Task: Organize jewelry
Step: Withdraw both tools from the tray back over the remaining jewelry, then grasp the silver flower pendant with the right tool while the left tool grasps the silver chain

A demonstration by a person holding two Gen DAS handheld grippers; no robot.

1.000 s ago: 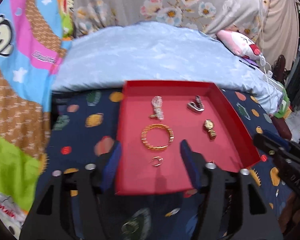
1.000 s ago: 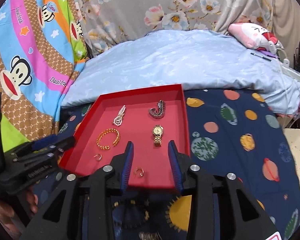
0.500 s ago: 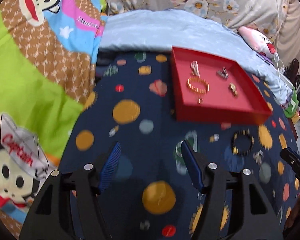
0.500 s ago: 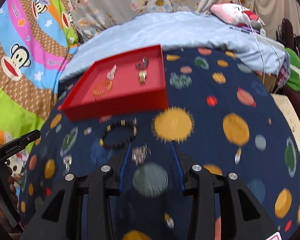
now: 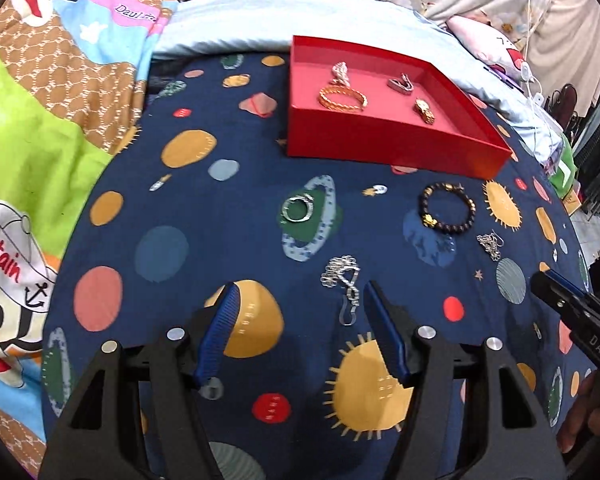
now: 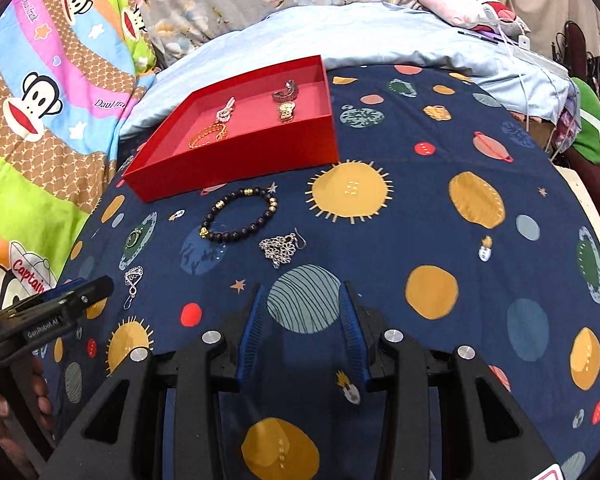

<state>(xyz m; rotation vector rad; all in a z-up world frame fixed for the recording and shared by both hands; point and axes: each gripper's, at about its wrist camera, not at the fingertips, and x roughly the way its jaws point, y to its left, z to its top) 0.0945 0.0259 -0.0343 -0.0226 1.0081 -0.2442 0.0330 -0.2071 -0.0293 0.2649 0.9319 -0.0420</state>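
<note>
A: Left wrist view first. What lies left of the red tray (image 5: pixel 388 148)?

B: Only the navy planet bedspread (image 5: pixel 188 208) on the bed. Inside the tray, from its left side: a gold bangle (image 5: pixel 343 97) with a pearl piece (image 5: pixel 340 72) behind it, then a dark clip (image 5: pixel 401 83), then a gold watch (image 5: pixel 425 110).

A: And in front of the tray?

B: A silver ring (image 5: pixel 298 208) below its left half, a dark bead bracelet (image 5: pixel 447 209) below its right corner, a small silver cluster (image 5: pixel 490 244) further right. A silver chain (image 5: pixel 345 285) lies nearer the camera.

A: The left hand-held gripper (image 5: pixel 300 300)?

B: Its jaws stand apart with nothing held; the chain's end lies just inside the right finger.

A: Right wrist view?

B: The right hand-held gripper (image 6: pixel 303 300) hovers in front of the tray (image 6: pixel 236 156), jaws parted and empty over a striped planet print, the silver cluster (image 6: pixel 279 249) just beyond them.
</note>
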